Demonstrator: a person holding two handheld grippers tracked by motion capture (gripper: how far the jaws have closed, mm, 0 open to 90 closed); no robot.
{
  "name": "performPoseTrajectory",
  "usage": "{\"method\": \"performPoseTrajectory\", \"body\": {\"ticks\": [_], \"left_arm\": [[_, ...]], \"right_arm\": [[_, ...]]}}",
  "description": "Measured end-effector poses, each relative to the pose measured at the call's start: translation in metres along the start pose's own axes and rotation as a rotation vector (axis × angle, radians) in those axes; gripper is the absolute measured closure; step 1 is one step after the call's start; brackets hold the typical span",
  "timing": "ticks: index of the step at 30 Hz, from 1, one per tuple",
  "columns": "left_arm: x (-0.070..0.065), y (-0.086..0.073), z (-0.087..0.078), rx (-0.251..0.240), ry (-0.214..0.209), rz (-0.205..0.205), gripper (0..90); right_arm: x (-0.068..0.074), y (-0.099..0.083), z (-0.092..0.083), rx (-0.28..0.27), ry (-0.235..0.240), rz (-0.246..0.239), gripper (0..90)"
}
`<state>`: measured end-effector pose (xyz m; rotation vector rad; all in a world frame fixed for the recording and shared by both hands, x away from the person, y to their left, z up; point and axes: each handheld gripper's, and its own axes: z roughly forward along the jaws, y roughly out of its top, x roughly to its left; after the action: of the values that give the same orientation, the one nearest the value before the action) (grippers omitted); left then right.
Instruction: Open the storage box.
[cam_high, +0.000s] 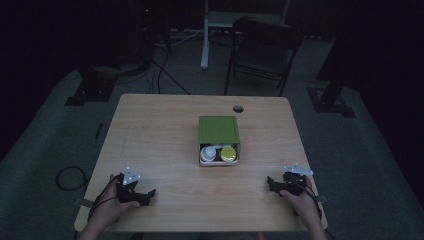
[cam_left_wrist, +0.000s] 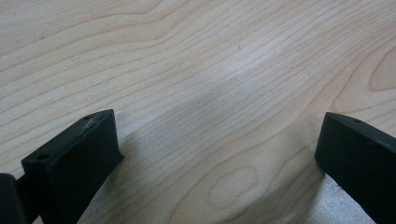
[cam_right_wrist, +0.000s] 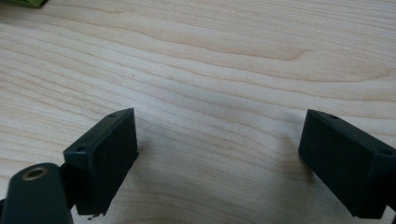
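Sitting at mid-table, the green box (cam_high: 219, 131) is half open, its flat lid slid back over a white jar (cam_high: 208, 153) and a round yellow-lidded tin (cam_high: 228, 153). Nothing seems begun: left tongs (cam_high: 145, 195) and right tongs (cam_high: 270, 183) rest released, empty, near the pale wood-grain table (cam_high: 165, 135) edge.

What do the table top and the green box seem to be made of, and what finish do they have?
Table top: pale wood or wood-look laminate, smooth matte; flowing grain lines and a knot show. Green box: probably plastic, though this is uncertain; flat even colour with crisp edges, and the dim light hides any gloss.
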<state>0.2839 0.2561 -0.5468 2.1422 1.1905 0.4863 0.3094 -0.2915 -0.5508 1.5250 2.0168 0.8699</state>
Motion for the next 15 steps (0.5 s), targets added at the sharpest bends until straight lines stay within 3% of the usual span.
{"method": "performPoseTrajectory", "body": {"ticks": [15], "left_arm": [[-0.0001, 0.0, 0.0001, -0.001, 0.0, 0.001, 0.0]], "right_arm": [[0.0024, -0.0011, -0.0013, -0.003, -0.001, 0.005, 11.6]]}}
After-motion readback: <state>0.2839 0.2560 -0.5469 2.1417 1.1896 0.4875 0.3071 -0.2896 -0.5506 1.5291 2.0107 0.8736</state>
